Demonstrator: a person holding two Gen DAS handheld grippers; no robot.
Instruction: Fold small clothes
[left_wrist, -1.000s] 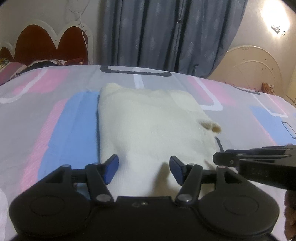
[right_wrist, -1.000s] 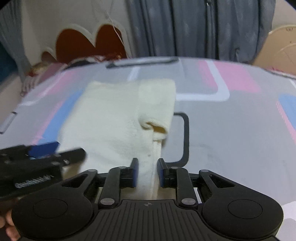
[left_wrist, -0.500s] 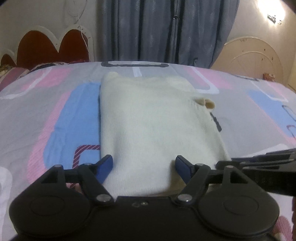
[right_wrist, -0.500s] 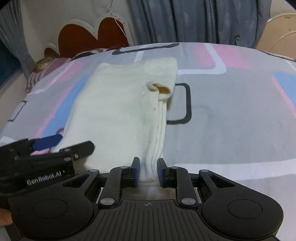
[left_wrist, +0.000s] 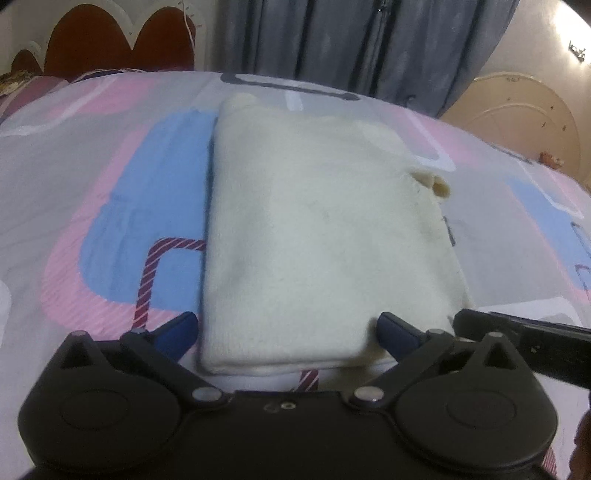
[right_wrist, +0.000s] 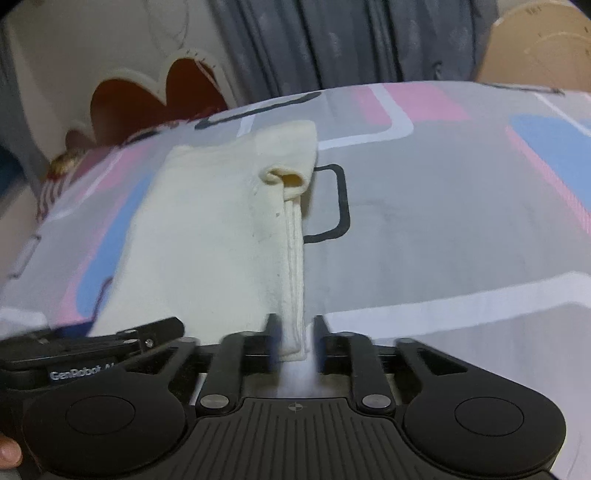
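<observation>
One bed (left_wrist: 110, 206) is lying under one folded cream garment (left_wrist: 317, 236), which is resting flat at its middle. My two grippers are opening: my left gripper (left_wrist: 286, 332) is straddling the near hem untouched; my right gripper (right_wrist: 295, 338) is releasing the folded corner.

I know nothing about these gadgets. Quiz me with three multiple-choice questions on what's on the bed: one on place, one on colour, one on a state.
1. Where does the folded garment lie?
A on the patterned bedsheet
B on the floor
C on a chair

2. What colour is the garment?
A red
B cream
C black

3. How is the left gripper?
A clamped on the curtain
B open, straddling the garment's near edge
C out of sight

Answers: A, sheet shows all around it; B, pale cream knit; B, its blue fingers stand wide apart, jaws opening.
</observation>
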